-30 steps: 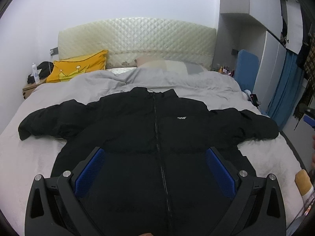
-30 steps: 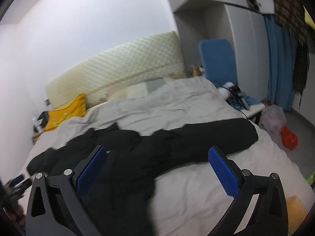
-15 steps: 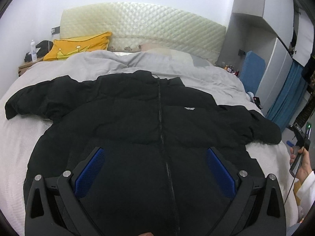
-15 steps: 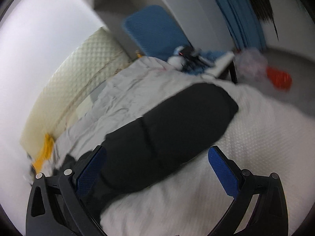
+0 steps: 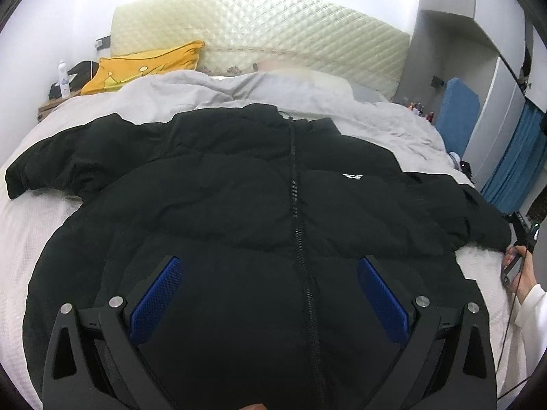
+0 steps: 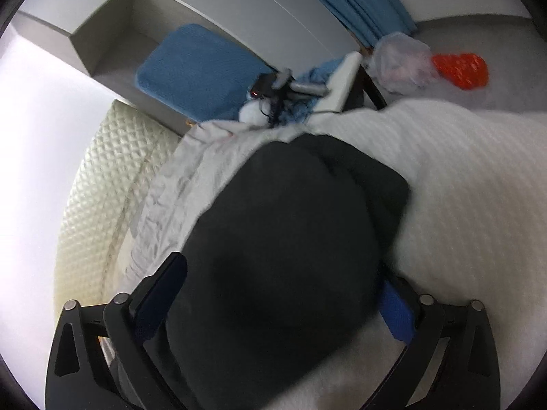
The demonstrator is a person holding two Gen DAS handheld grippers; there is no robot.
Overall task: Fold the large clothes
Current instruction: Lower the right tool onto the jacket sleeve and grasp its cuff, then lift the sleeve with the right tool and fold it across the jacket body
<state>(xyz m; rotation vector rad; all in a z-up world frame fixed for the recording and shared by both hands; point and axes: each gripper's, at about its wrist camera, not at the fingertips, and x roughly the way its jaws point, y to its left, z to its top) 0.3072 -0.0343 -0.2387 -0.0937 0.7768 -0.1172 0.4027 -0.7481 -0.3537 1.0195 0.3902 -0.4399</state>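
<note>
A black puffer jacket lies face up on the bed, zipped, both sleeves spread out. My left gripper is open and hovers over the jacket's lower front, one finger on each side of the zipper. In the right wrist view the end of the jacket's right sleeve fills the space between the jaws. My right gripper is open around the sleeve, which hides part of its right finger.
A grey duvet, a yellow pillow and a quilted headboard lie beyond the jacket. A blue chair, a side table with gear and bags on the floor stand by the bed's right side.
My right gripper has moved down and forward onto the sleeve end, which now sits between its fingers. My left gripper has moved in lower over the jacket's front.
</note>
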